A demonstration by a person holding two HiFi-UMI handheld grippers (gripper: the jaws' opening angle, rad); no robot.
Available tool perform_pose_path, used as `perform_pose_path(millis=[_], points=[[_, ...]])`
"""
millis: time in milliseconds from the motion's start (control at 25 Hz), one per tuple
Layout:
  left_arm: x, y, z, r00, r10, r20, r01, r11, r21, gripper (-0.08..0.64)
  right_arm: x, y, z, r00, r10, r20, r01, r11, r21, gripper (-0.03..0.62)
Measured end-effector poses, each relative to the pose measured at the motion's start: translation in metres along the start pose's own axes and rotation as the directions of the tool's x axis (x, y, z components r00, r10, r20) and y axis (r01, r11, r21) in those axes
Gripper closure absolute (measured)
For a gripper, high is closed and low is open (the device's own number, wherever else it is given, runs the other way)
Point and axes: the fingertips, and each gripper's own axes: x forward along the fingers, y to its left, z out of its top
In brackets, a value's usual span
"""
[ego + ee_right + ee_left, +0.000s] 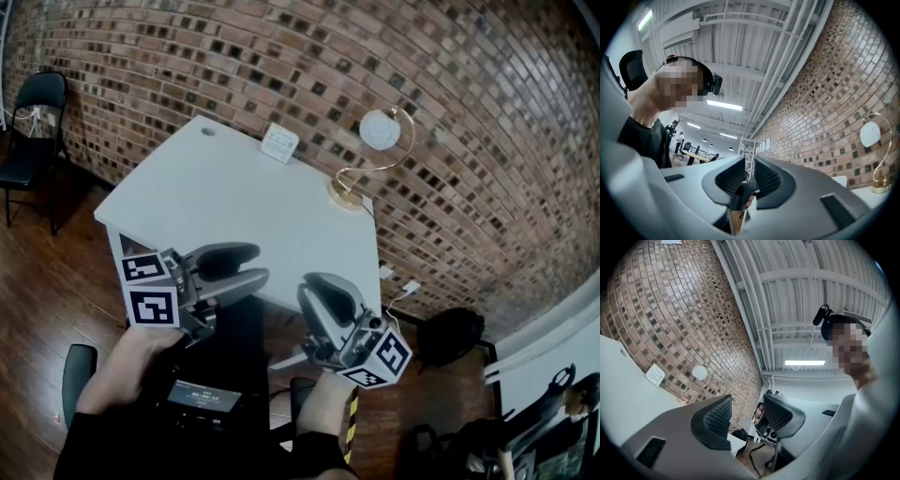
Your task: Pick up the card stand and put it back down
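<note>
Grey left gripper (260, 263) jaws apart, right gripper (316, 286) jaws narrowly apart, both empty, tilted upward

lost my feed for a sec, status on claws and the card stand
Left claw open, empty. Right claw barely open, empty. Card stand upright at far corner of table, untouched. Nothing in the way.

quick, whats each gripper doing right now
left gripper: open, nothing between the jaws
right gripper: barely open, slim gap, nothing held
</note>
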Motion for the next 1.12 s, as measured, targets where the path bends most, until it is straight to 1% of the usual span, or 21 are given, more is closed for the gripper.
perform_pose_path(millis=[520,800,1120], points=[[0.003,-0.01,0.001,1.0,-0.024,-0.002,0.024,1.0,0.0,0.353,-0.0015,0.0051,0.003,1.0,-0.011,-0.005,0.011,1.0,-0.018,0.52],[0.0061,-0.0081,-0.0005,0.999,-0.031,-0.006,0.031,0.999,-0.01,0.353,-0.0034,0.0,-0.0022,0.999,-0.032,-0.018,0.032,0.999,0.0,0.52],[0.008,-0.0078,-0.0001,0.999,-0.038,-0.004,0.038,0.999,-0.019,0.353,-0.0038,0.0008,-0.0021,0.999,-0.034,-0.022,0.034,0.999,-0.008,0.52]])
